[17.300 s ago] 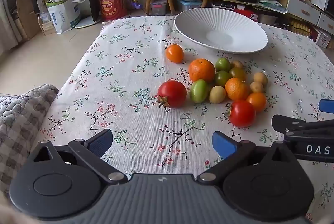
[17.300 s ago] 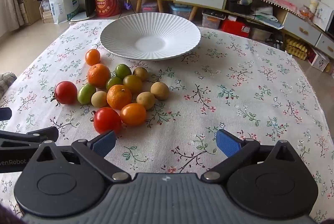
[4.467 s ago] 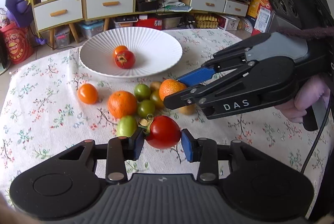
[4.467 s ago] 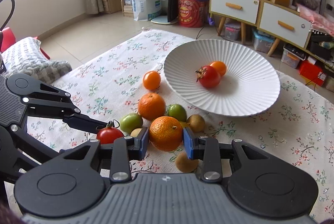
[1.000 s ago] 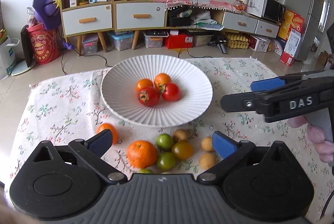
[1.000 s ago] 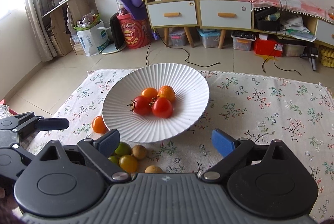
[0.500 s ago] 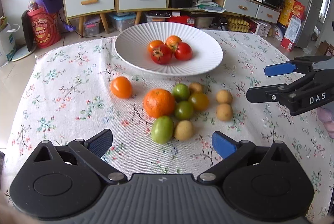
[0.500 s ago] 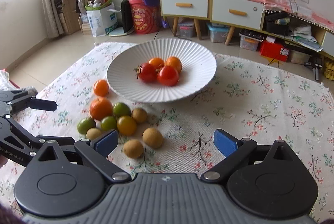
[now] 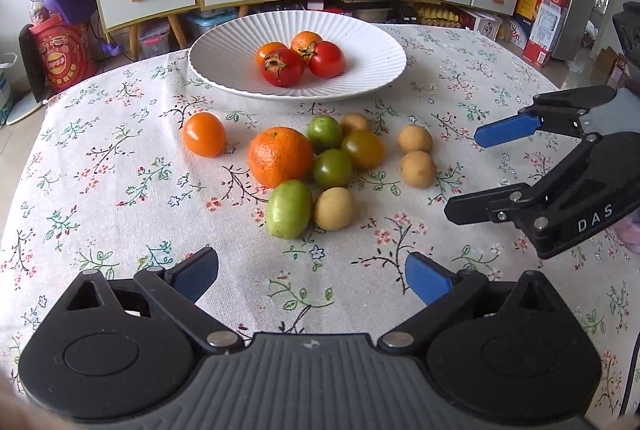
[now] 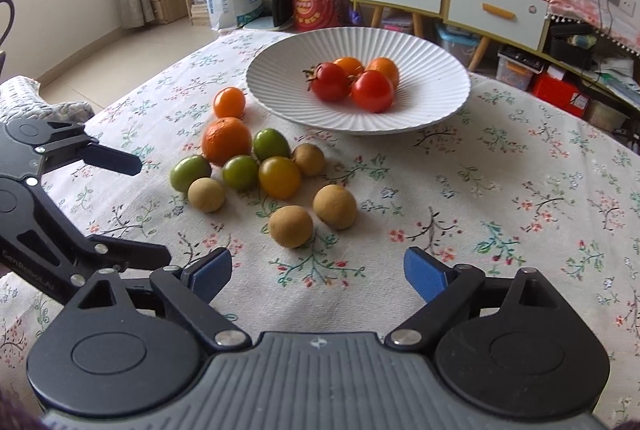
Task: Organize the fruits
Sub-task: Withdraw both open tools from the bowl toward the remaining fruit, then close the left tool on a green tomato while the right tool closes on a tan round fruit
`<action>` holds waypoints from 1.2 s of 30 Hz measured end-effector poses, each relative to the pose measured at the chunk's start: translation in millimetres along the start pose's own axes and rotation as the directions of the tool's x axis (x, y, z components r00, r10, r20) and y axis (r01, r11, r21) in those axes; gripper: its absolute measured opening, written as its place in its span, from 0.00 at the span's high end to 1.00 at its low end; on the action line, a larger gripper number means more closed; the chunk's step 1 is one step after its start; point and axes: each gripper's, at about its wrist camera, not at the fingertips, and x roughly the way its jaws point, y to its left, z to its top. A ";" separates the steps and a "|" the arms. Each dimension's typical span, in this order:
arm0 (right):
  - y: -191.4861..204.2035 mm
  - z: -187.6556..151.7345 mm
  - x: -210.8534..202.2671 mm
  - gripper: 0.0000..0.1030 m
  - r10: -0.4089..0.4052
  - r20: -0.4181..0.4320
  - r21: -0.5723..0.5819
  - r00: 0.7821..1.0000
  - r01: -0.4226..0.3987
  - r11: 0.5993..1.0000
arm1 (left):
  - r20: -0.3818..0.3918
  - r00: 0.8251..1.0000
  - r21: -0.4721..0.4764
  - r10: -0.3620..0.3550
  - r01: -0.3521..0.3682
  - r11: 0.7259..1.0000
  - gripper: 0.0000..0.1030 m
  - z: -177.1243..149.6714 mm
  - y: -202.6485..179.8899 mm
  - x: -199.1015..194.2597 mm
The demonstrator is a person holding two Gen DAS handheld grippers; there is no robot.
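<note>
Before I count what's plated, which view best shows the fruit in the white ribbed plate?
The left wrist view: all four fruits in the white ribbed plate show separately. In the right wrist view the two red tomatoes partly hide the orange fruits behind.

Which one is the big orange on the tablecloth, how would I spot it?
Start at the white ribbed plate, then look to the fruit cluster on the flowered tablecloth in front of it. The big orange sits at the cluster's left edge, dimpled-skinned and far larger than the smooth green tomatoes touching it.
</note>
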 end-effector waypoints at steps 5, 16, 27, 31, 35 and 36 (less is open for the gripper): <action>5.1 -0.6 2.3 0.27 0.021 -0.012 -0.011 1.000 -0.021 1.000 | -0.012 1.000 0.000 0.020 -0.020 1.000 0.25 2.1 6.6 1.6; 10.2 1.7 6.5 0.43 0.008 -0.008 -0.016 1.000 -0.008 1.000 | 0.010 0.999 -0.023 0.044 -0.044 0.999 0.55 3.3 16.0 3.7; 13.1 7.0 10.8 0.55 -0.016 0.005 -0.023 1.000 0.017 1.000 | 0.041 0.999 -0.025 0.032 -0.031 0.999 0.70 10.2 13.8 7.8; 13.0 9.7 11.9 0.58 -0.019 0.007 -0.014 1.000 0.019 1.000 | 0.047 0.999 -0.026 0.028 -0.027 0.999 0.74 12.8 11.4 9.0; 14.0 10.9 12.2 0.62 -0.018 0.006 -0.015 1.000 0.018 1.000 | 0.050 0.998 -0.027 0.023 -0.022 0.999 0.78 16.3 8.5 11.2; 14.4 11.1 12.3 0.63 -0.017 0.005 -0.016 1.000 0.017 1.000 | 0.051 0.999 -0.029 0.020 -0.019 0.999 0.79 16.9 8.1 11.3</action>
